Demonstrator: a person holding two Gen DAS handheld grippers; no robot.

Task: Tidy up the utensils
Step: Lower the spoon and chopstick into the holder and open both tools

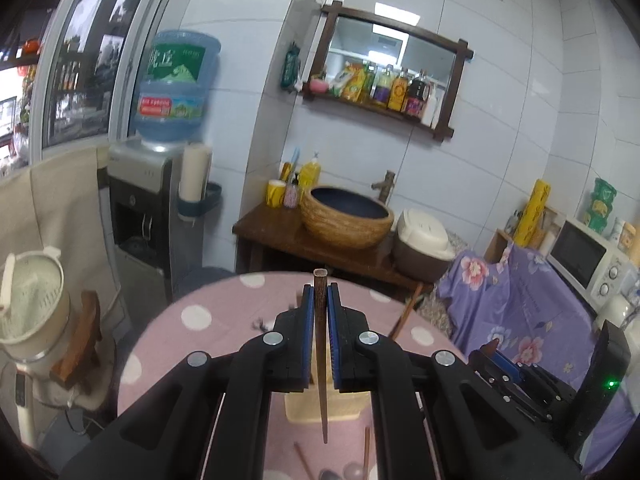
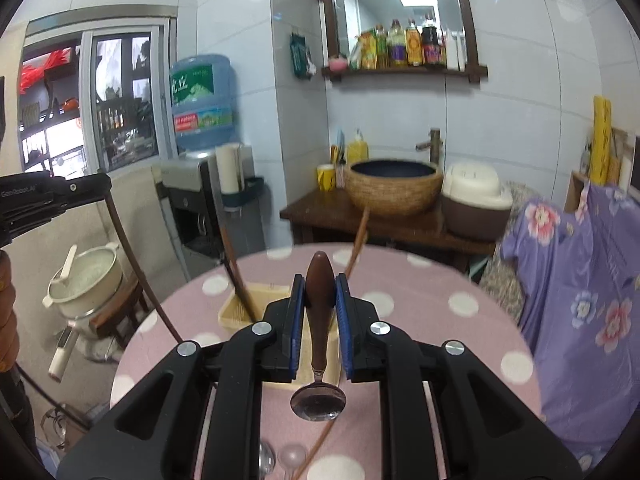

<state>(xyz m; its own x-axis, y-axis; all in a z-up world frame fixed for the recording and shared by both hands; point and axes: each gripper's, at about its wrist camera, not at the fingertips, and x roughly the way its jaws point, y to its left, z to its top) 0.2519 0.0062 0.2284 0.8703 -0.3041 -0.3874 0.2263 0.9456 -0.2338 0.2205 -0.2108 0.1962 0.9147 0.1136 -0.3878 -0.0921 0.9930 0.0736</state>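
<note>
My left gripper (image 1: pixel 320 294) is shut on a dark wooden chopstick (image 1: pixel 321 360), held upright with its tip hanging above the cream utensil holder (image 1: pixel 348 408) on the pink polka-dot table (image 1: pixel 208 320). My right gripper (image 2: pixel 320 288) is shut on the brown handle of a metal spoon (image 2: pixel 319 400), bowl end toward the camera, just over the cream holder (image 2: pixel 240 308). Two chopsticks (image 2: pixel 240 280) stand leaning in that holder. The right gripper also shows at the right of the left wrist view (image 1: pixel 500 364). More utensils (image 1: pixel 352 468) lie on the table near the front edge.
A wooden stand with a woven basin (image 1: pixel 346 216) and a rice cooker (image 1: pixel 424 244) stands behind the table. A water dispenser (image 1: pixel 148 208) is at the back left. A purple floral cloth (image 1: pixel 520 300) and a microwave (image 1: pixel 588 260) are on the right.
</note>
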